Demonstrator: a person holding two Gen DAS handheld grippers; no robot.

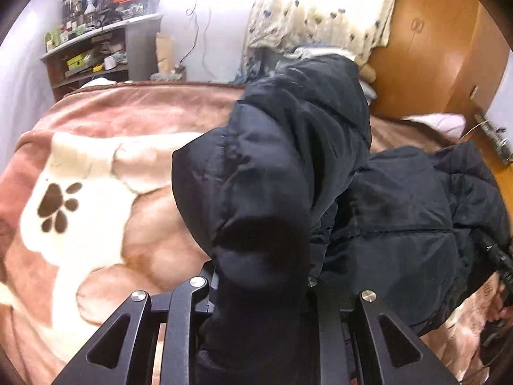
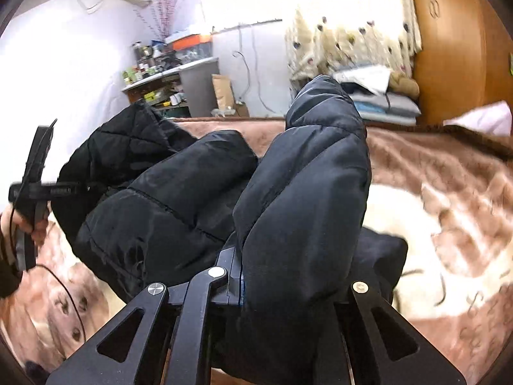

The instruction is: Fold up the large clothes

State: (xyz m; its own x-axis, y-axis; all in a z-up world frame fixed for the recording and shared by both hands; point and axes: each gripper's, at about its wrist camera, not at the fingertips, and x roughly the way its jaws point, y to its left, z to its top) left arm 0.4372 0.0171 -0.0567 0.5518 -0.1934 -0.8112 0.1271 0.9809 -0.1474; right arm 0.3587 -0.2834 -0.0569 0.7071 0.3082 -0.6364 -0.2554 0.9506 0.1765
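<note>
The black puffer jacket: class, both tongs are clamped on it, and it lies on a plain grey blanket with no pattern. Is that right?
Not quite. The black puffer jacket is clamped in both the left tongs and the right tongs, but the blanket is pinkish-brown with a white shape and a brown paw print, not plain grey. The left wrist view shows it.
</note>
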